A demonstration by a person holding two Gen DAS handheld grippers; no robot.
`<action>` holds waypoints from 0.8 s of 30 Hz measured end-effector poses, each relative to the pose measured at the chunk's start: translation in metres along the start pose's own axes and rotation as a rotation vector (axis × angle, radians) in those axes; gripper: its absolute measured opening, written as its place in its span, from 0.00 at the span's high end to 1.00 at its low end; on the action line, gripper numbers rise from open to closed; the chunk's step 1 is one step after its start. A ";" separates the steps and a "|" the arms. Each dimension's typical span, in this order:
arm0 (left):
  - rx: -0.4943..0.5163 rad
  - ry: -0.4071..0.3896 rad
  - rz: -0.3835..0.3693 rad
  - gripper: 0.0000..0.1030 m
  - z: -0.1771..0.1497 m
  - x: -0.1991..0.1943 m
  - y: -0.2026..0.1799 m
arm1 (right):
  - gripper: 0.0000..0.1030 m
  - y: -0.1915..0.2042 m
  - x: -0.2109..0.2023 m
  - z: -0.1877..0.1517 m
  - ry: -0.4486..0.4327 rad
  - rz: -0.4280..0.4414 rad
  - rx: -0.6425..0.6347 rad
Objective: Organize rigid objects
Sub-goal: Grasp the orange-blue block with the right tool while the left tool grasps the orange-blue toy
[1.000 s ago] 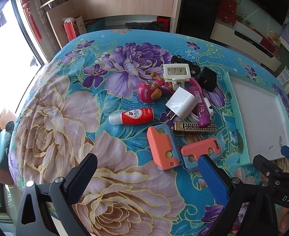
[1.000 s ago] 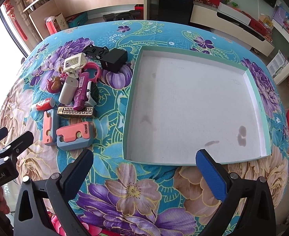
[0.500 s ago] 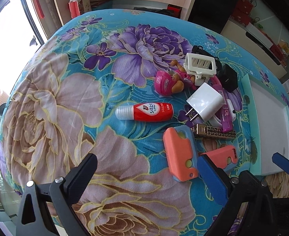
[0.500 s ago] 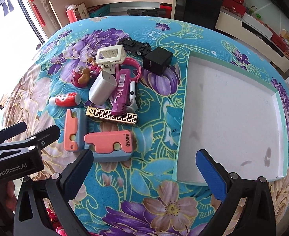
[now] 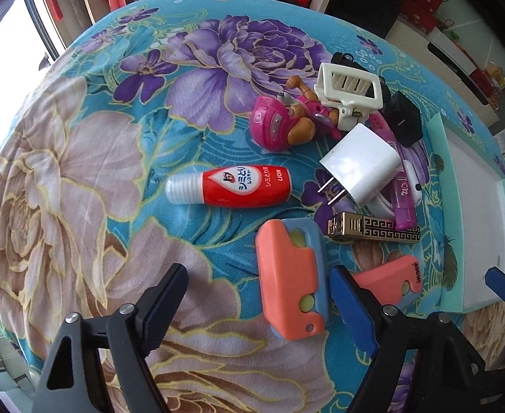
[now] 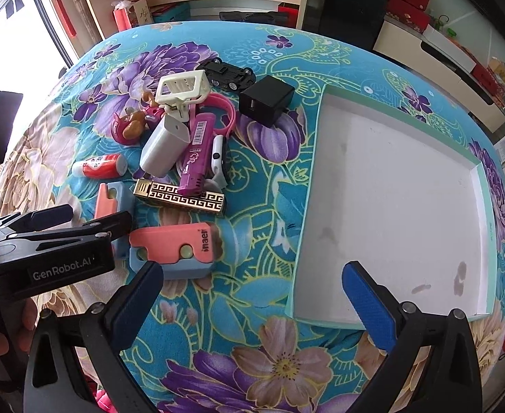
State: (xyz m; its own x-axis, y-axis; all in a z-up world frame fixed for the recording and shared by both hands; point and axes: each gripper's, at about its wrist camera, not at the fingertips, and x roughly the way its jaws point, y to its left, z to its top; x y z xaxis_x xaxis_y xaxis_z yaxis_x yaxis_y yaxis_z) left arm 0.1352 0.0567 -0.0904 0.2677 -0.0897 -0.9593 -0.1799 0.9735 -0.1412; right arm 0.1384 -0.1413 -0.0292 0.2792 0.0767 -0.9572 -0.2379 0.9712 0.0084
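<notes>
The left gripper (image 5: 259,296) hangs over the floral cloth (image 5: 80,172), jaws closing, gripping nothing yet; the near coral cutter (image 5: 288,282) lies between them. The right gripper (image 6: 252,296) gapes empty beside the tray (image 6: 304,206), right of the clutter, red tube (image 5: 230,186) farther left.

cloth (image 5: 80,158): teal, purple floral | bottle (image 5: 232,186): red | tray (image 6: 390,186): white

Each camera sat behind its own hand-held gripper, looking steeply down along the fingers at the counter (image 5: 80,172) from close range. Both views shared the pile of objects (image 5: 362,172) and the tray (image 6: 390,189); the right view also caught the left hand-held gripper (image 6: 66,220) ahead to its left.
</notes>
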 end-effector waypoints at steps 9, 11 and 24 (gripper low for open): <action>-0.017 0.005 -0.046 0.46 -0.003 -0.008 0.030 | 0.00 0.035 0.010 0.003 0.012 0.040 -0.067; -0.018 0.007 -0.043 0.47 -0.004 -0.010 0.038 | 0.00 0.041 0.014 0.004 0.020 0.042 -0.079; 0.034 0.066 0.012 0.47 0.001 -0.005 0.040 | 0.14 0.065 0.049 0.026 0.188 0.018 -0.091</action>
State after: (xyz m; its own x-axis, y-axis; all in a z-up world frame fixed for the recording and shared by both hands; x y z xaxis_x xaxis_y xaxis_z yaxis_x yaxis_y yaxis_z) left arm 0.1273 0.0965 -0.0915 0.2027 -0.0907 -0.9750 -0.1505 0.9810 -0.1225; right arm 0.1610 -0.0685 -0.0682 0.0973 0.0422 -0.9944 -0.3266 0.9451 0.0082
